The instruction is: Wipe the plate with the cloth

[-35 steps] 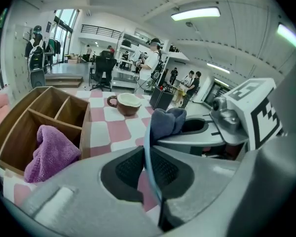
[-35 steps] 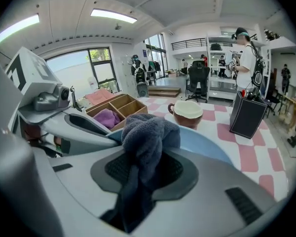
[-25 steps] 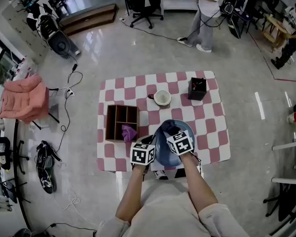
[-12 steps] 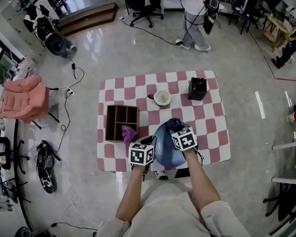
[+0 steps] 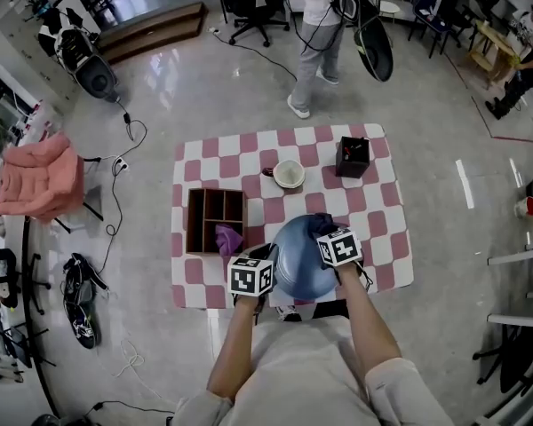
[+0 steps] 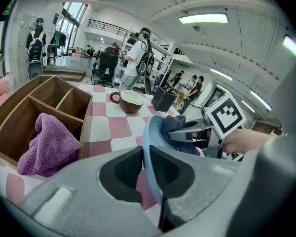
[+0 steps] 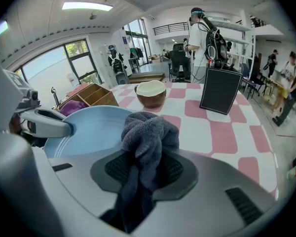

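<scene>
the left tool (image 6: 148, 169) clamps the blue plate (image 5: 298, 260) by its rim over the near edge of the counter (image 5: 382, 238) — the plate has tipped steeper, underside upward. the right tool (image 7: 144, 171), clenched on the dark cloth (image 7: 149, 131), has slid toward the far rim — wiping seems under way.

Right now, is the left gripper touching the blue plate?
Touching. In the left gripper view, the rim of the blue plate sits clamped between the jaws of the left gripper, no gap.
</scene>
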`<action>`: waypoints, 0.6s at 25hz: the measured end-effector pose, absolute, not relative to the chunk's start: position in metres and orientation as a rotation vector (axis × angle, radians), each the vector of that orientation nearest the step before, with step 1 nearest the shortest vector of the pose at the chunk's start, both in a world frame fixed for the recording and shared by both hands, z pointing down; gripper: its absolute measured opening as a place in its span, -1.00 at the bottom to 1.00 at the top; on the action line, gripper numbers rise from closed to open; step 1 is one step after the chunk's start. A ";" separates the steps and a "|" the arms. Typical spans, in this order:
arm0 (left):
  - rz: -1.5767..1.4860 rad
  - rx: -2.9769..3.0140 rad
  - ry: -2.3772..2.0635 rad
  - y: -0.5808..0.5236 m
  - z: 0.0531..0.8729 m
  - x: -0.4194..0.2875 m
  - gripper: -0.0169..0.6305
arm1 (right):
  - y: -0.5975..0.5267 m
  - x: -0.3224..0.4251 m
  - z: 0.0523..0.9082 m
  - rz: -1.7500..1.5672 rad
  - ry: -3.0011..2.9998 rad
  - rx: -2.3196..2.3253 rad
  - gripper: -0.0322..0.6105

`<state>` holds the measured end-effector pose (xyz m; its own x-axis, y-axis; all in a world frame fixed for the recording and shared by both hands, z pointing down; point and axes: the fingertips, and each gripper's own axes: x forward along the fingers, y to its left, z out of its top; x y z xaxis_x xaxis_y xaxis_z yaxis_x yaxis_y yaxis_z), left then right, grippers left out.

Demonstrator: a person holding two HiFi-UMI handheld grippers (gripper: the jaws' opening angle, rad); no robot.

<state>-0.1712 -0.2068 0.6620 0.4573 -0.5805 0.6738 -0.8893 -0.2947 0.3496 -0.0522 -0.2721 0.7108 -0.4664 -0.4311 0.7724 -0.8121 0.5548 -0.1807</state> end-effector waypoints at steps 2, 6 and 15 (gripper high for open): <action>0.558 1.999 -1.219 -0.207 0.662 -0.171 -0.84 | -0.271 -0.047 0.712 0.680 -2.086 0.993 -0.51; 0.556 2.001 -1.208 -0.208 0.664 -0.171 -0.83 | -0.267 -0.037 0.720 0.601 -2.041 0.968 -0.52; 0.547 1.983 -1.199 -0.207 0.669 -0.174 -0.83 | -0.239 -0.013 0.734 0.589 -1.977 0.874 -0.54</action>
